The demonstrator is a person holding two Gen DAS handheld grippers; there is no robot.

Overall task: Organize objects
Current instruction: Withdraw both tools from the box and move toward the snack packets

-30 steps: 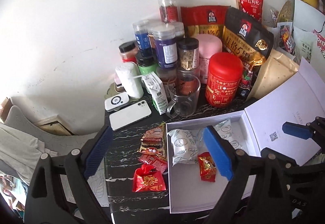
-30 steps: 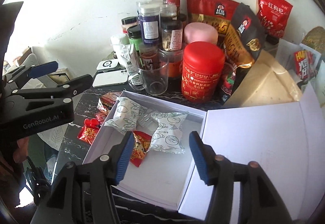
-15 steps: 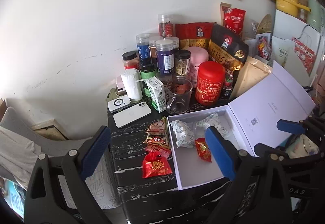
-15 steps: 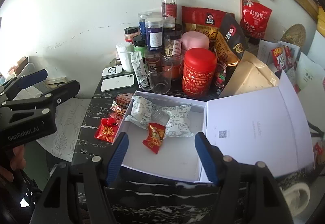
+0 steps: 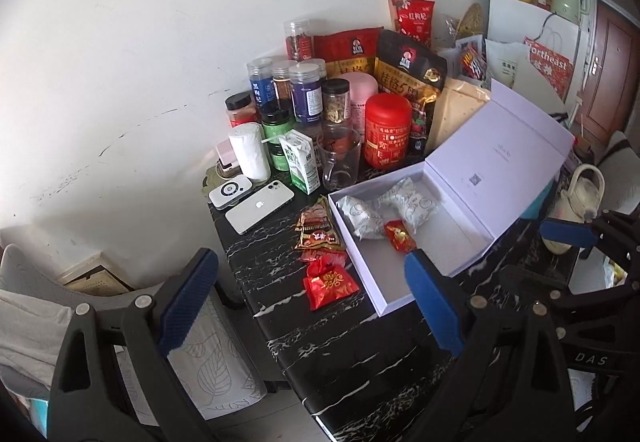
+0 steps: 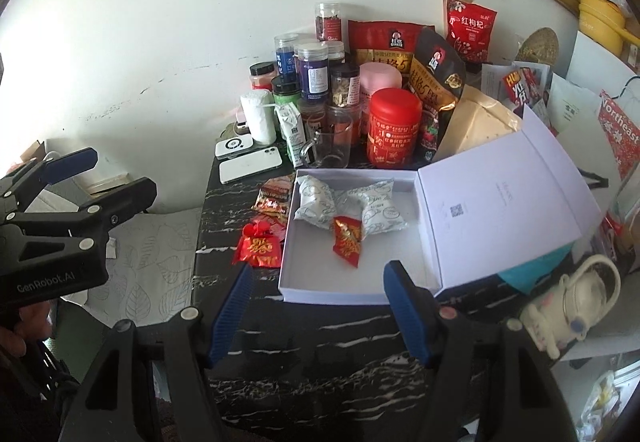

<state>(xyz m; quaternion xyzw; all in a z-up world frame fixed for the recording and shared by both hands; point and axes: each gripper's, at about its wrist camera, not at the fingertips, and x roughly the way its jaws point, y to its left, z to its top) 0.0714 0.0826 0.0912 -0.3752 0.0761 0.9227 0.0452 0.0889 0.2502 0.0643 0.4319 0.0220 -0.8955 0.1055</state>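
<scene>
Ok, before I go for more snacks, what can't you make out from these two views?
- Snack packets left of the white box: they overlap, so their count is unclear in both views.
- Jars behind the red canister: hidden by front items.
- Lid print: too small.

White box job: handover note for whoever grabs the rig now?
Left gripper: open, empty, hovering off the table's near-left edge.
Right gripper: open, empty, in front of the white box.
Done: two white snack packs and one red candy lie in the box; its lid stands open.
Left: red pouch and the red-brown packets lie on the black table, left of the box. They probably go in next, then close the lid.
</scene>
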